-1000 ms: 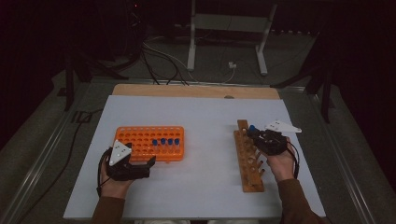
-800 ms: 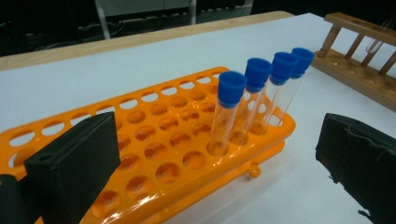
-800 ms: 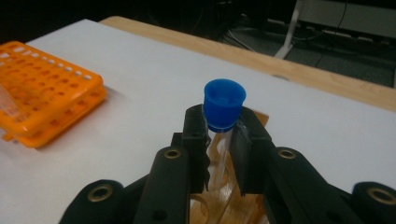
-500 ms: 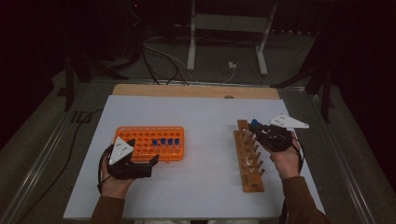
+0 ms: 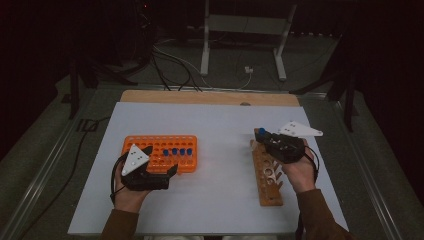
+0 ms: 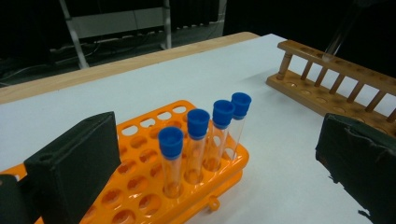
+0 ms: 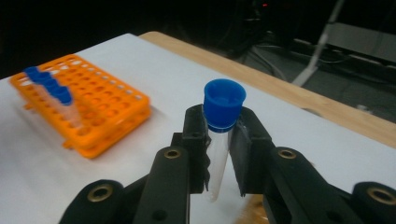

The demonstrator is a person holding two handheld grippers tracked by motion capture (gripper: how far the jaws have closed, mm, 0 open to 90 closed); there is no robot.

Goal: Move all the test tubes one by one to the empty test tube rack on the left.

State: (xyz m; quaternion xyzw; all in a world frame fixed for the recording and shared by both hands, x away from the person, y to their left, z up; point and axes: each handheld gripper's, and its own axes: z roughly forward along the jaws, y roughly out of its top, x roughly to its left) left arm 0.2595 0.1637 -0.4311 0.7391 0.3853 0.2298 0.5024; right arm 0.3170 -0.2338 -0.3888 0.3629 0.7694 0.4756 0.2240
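My right gripper (image 7: 219, 135) is shut on a clear test tube with a blue cap (image 7: 224, 100), held upright. In the high view that gripper (image 5: 266, 137) hangs over the far end of the wooden rack (image 5: 268, 187), and the tube's cap (image 5: 261, 132) shows above the jaws. The left gripper (image 5: 161, 160) stands open at the near edge of the orange rack (image 5: 150, 145), with nothing between its jaws. Several blue-capped tubes (image 6: 201, 123) stand in a row in that orange rack (image 6: 140, 205). The wooden rack (image 6: 327, 88) lies farther off to the right.
A white sheet (image 5: 220, 125) covers the table, and a bare wooden strip (image 5: 200, 96) runs along its far edge. Beyond it stand a metal stand's legs (image 5: 205, 50) and cables (image 5: 170, 60) on the dark floor.
The right gripper has risen a little with the tube over the wooden rack's far end. The left gripper has lifted slightly by the orange rack.
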